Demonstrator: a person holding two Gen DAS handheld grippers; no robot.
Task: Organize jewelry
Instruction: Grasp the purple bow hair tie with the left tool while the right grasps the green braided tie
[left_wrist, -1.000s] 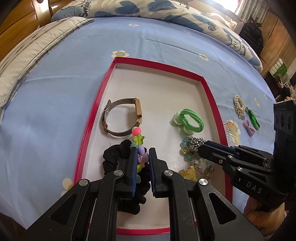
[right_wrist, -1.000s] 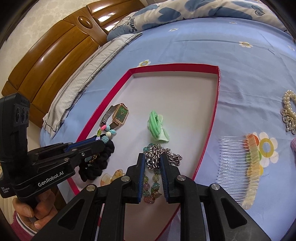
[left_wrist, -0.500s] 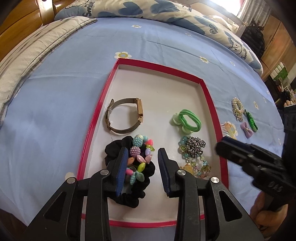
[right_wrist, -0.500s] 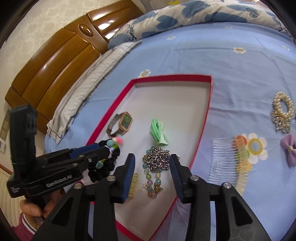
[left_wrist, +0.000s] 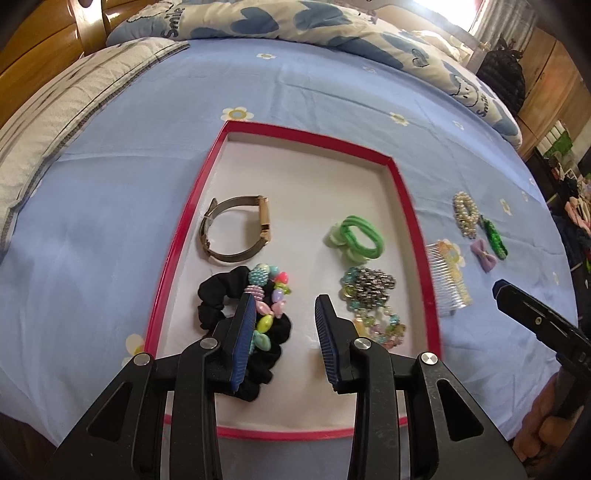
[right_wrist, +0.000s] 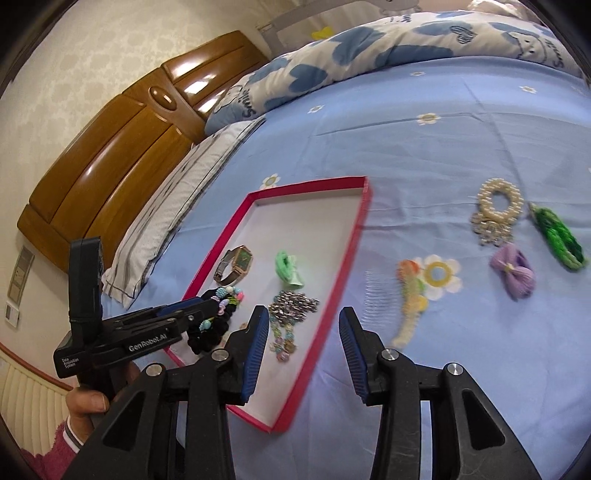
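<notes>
A red-rimmed tray (left_wrist: 404, 192) on the bed holds a watch (left_wrist: 236, 230), a green hair tie (left_wrist: 360, 240), a black scrunchie (left_wrist: 218, 295) with a colourful bead bracelet (left_wrist: 267, 291) lying on it, and a chain-and-bead necklace (left_wrist: 371, 299). My left gripper (left_wrist: 286, 306) is open and empty above the tray's near part, beside the bracelet. My right gripper (right_wrist: 303, 319) is open and empty, over the tray's right rim (right_wrist: 341, 266). On the sheet right of the tray lie a comb (right_wrist: 399, 299), a pearl hair tie (right_wrist: 498, 206), a purple bow (right_wrist: 513, 273) and a green clip (right_wrist: 557, 240).
The blue sheet (left_wrist: 314, 96) covers the bed. A folded quilt (left_wrist: 295, 22) and a pillow (left_wrist: 55, 110) lie at the far side by the wooden headboard (right_wrist: 122, 155). Furniture (left_wrist: 546, 74) stands past the bed's right edge.
Both grippers opened. The left let the bead bracelet down onto the black scrunchie; the right let go of the necklace, drew back and swung right toward the loose items.
</notes>
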